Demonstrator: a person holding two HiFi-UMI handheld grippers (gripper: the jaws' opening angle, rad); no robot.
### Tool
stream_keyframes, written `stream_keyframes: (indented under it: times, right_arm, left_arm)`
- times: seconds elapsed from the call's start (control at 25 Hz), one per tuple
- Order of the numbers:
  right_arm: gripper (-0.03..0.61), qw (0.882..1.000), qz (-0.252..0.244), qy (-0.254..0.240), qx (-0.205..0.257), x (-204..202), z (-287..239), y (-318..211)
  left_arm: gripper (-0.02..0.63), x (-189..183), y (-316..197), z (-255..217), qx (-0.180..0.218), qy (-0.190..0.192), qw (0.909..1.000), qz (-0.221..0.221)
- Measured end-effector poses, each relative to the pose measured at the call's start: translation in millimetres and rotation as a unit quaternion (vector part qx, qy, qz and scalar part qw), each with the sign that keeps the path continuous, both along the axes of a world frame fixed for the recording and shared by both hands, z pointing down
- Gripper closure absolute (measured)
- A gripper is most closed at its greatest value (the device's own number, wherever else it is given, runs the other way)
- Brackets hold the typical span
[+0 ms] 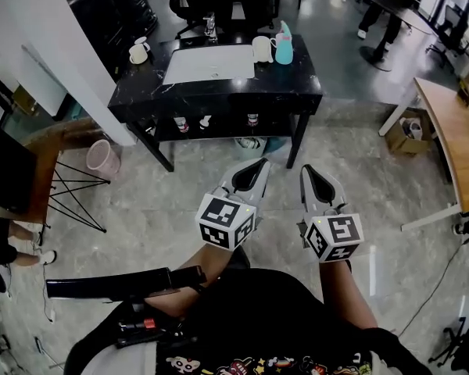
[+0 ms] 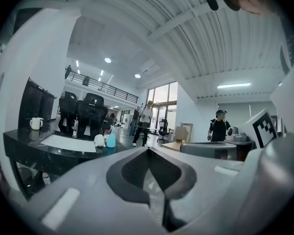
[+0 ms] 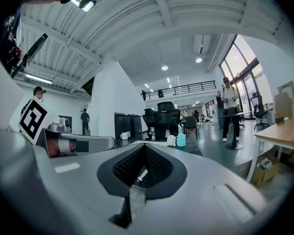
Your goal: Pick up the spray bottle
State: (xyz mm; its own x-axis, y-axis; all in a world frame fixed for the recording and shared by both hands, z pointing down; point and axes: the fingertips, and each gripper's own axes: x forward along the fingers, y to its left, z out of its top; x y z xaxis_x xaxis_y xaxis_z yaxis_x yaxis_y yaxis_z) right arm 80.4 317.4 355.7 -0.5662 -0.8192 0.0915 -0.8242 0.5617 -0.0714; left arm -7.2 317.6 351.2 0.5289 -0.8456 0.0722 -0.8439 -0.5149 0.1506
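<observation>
1. Black bench (image 1: 293, 83): it stands on a tiled floor. All positions below are given relative to it.
2. Spray bottle (image 1: 284, 44): teal, upright, on the bench top near the far right corner. A white mug (image 1: 262, 49) stands just beside it, toward the bench centre.
3. White mat (image 1: 209, 63): it lies flat across the middle of the bench top.
4. Second mug (image 1: 139, 51): it stands on the bench top near the far left corner.
5. Left gripper (image 1: 257, 165): held above the floor in front of the bench, well apart from it and pointing toward it. Its jaws are pressed together and empty.
6. Right gripper (image 1: 308, 172): also in front of the bench, just beside the left gripper, on the side of the bench's right end. Its jaws are pressed together and empty.
7. Both grippers are well apart from the spray bottle.
</observation>
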Motion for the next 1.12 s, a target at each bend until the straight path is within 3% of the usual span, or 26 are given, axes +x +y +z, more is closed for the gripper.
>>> stream_keyframes:
  times: [0.32, 0.52, 0.8, 1.12]
  right_arm:
    - [0.555, 0.999, 0.050, 0.002, 0.000, -46, -11, -113]
    - [0.555, 0.998, 0.064, 0.004, -0.012, -67, -4, -161]
    - [0.555, 0.997, 0.073, 0.010, -0.027, -65, 15, -226]
    - [0.555, 0.998, 0.044, 0.014, -0.035, -46, 32, -335]
  left_arm:
    - [0.614, -52, -124, -20, 0.011, 0.007, 0.9990, 0.044]
    - [0.614, -77, -181, -16, 0.014, 0.012, 0.9986, 0.049]
    - [0.614, -77, -244, -1, 0.002, 0.018, 0.9982, 0.058]
    - [0.614, -53, -339, 5, 0.001, 0.019, 0.9987, 0.048]
